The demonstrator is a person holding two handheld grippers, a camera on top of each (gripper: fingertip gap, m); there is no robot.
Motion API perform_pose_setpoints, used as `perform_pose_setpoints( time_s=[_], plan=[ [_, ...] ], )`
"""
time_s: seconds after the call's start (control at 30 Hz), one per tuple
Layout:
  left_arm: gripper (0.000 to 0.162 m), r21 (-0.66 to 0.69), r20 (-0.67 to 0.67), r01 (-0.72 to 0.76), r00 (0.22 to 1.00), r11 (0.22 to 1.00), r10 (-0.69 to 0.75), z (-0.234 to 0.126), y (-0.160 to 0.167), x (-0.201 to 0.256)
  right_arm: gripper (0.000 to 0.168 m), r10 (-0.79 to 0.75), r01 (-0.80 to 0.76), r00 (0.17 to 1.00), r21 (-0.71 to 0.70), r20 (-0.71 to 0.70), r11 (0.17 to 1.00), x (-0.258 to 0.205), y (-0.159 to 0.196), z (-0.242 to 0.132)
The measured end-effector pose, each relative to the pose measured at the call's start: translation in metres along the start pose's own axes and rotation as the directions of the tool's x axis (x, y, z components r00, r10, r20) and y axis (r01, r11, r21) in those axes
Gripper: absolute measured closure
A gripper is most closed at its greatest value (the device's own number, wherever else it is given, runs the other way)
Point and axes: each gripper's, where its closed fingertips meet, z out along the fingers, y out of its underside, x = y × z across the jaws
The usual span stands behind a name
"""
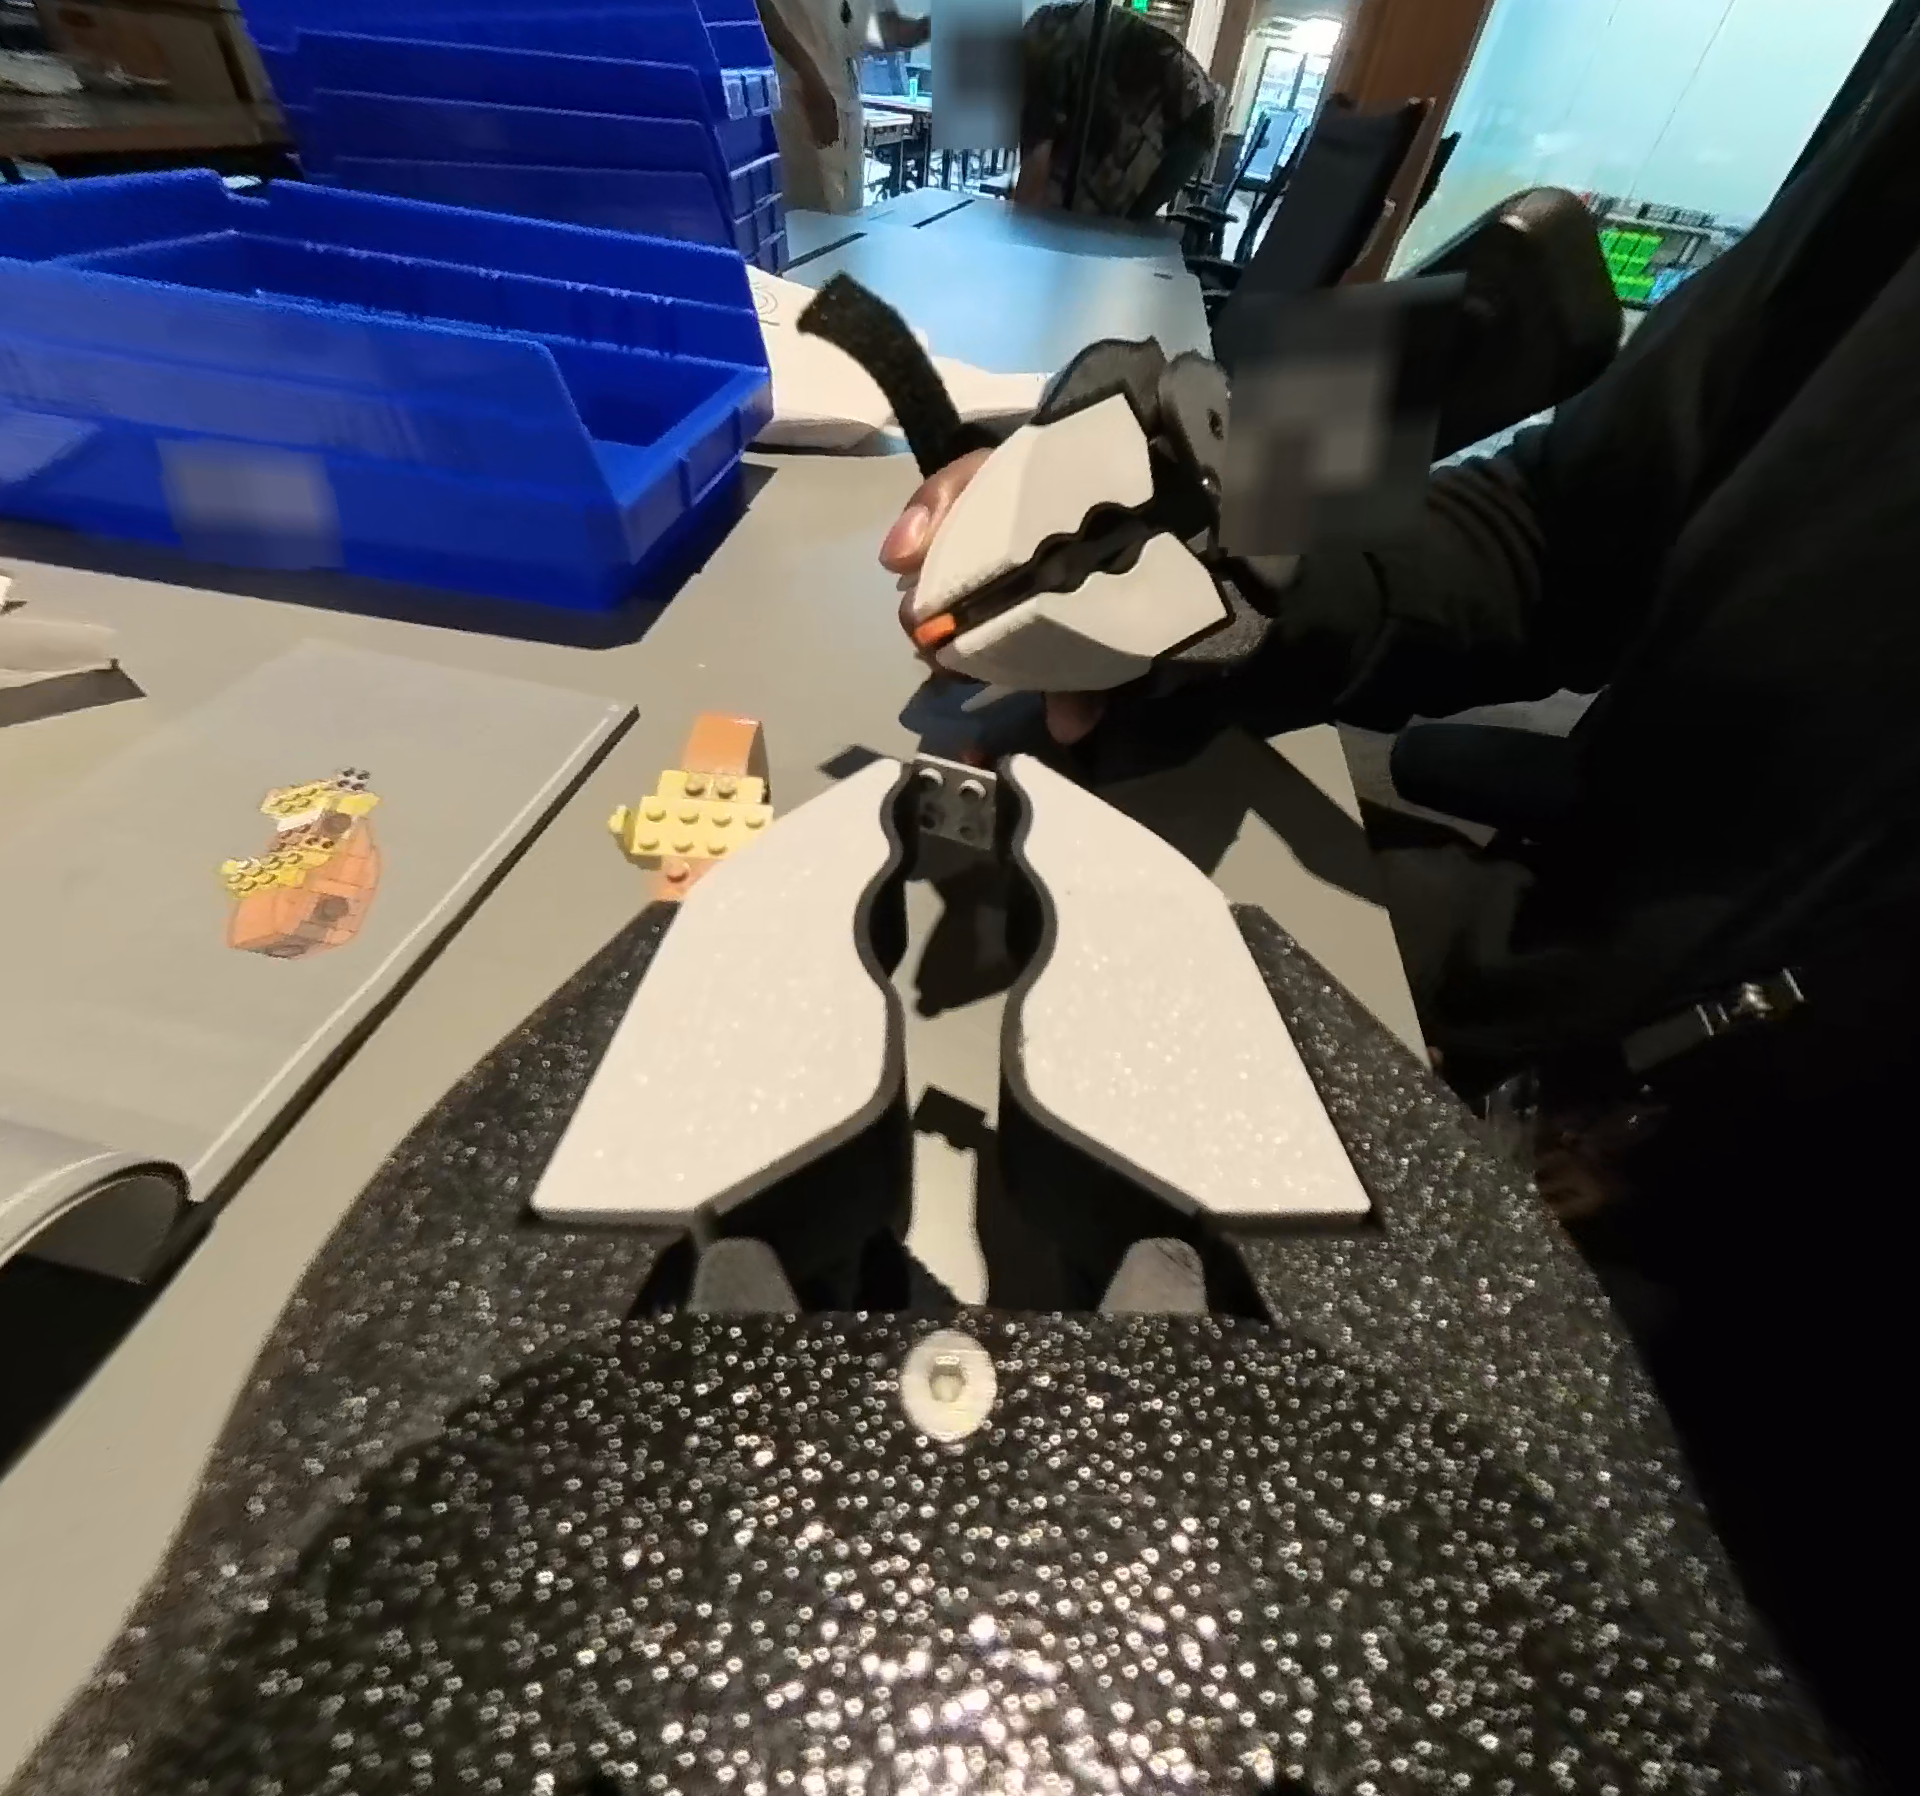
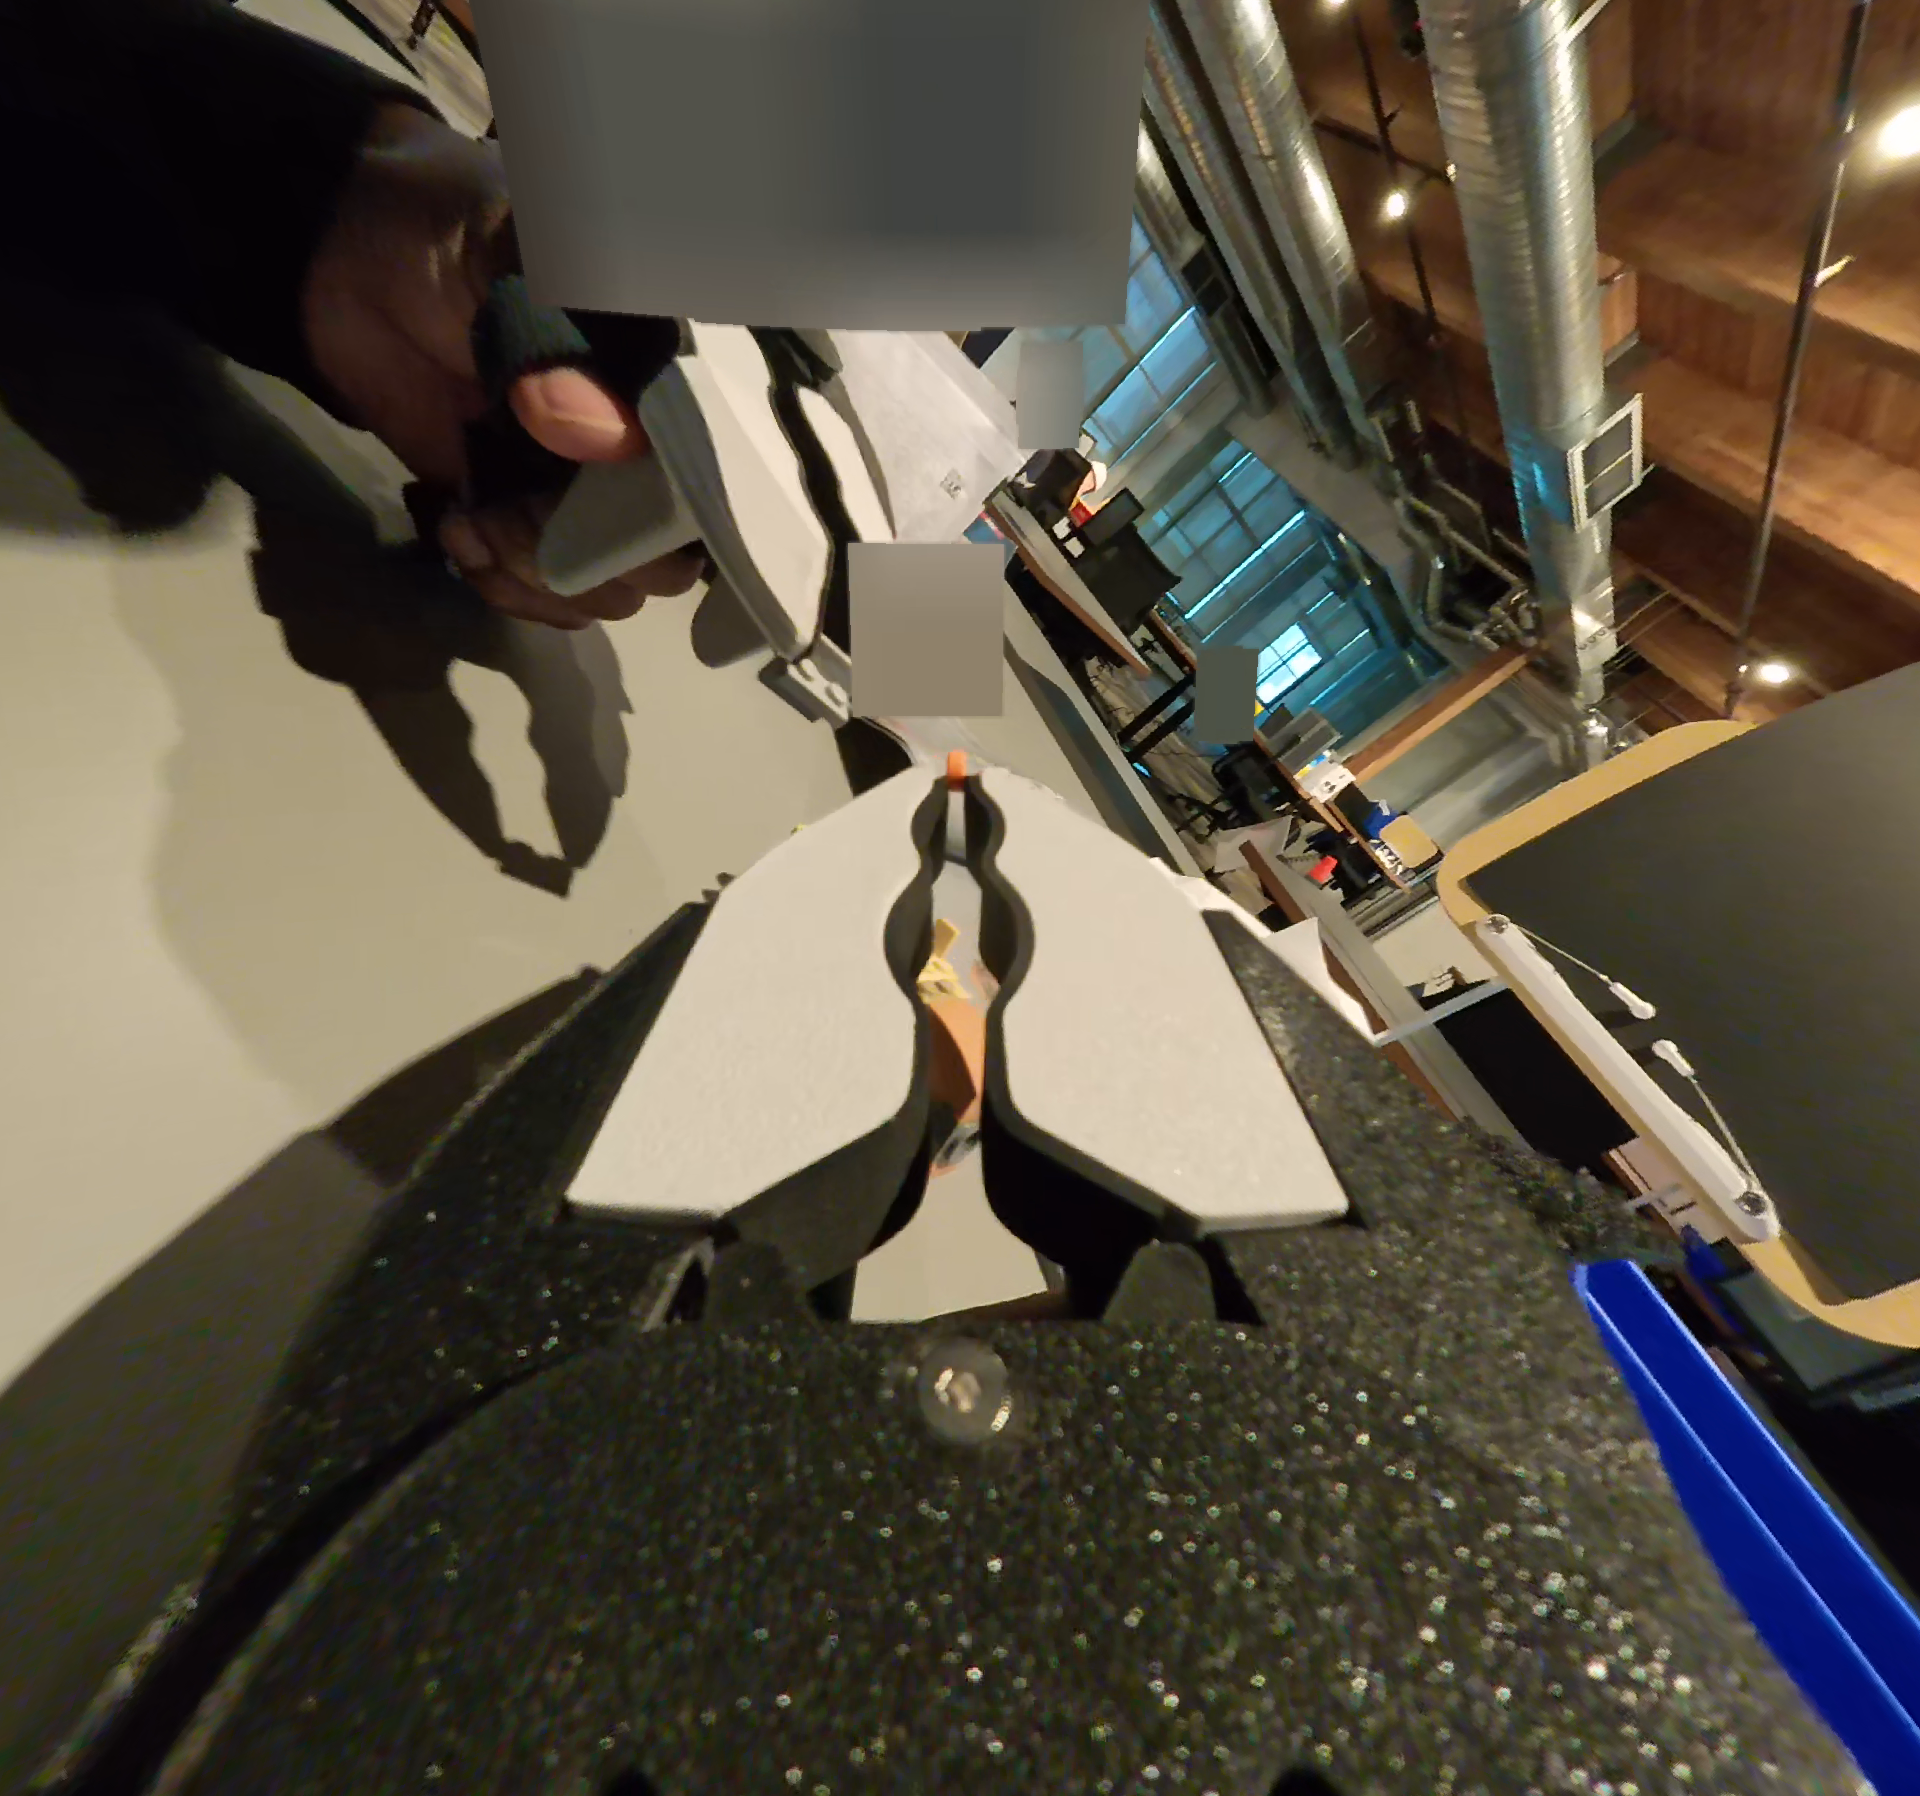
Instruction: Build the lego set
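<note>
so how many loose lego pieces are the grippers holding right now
2. The left gripper pinches a small black studded brick; the right gripper clamps a small orange piece at its fingertips. Other pieces may be hidden behind the grippers.

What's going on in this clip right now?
A person is building a lego model with a handheld gripper in each hand. The left gripper is shut on a dark grey brick, held above the grey table. The right gripper pinches a small orange piece. The part-built yellow and orange model sits on the table beside the open instruction booklet, with blue bins behind.
</note>
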Motion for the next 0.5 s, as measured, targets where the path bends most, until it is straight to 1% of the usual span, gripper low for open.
perform_pose_setpoints(
  time_s=[0.13,0.3,0.37,0.5],
  plan=[
    [0.149,0.028,-0.008,0.024,1.0,0.999,-0.023,-0.002,-0.005,-0.001,0.165,-0.01,0.01,1.0,0.011,-0.011,1.0,0.0,-0.003,-0.001],
    [0.149,0.055,-0.056,0.046,0.998,0.997,-0.043,-0.004,-0.006,0.008,0.165,-0.022,0.023,0.999,0.023,-0.037,0.999,0.003,-0.008,-0.001],
    [0.149,0.088,-0.069,0.052,0.997,0.995,-0.046,-0.009,-0.008,0.01,0.165,-0.018,0.019,0.999,0.026,-0.043,0.999,0.004,-0.01,-0.001],
    [0.149,0.166,-0.165,0.073,0.985,0.983,-0.045,-0.021,-0.019,0.018,0.166,-0.009,0.011,0.999,0.04,-0.051,0.999,0.006,-0.013,0.001]
  ],
)
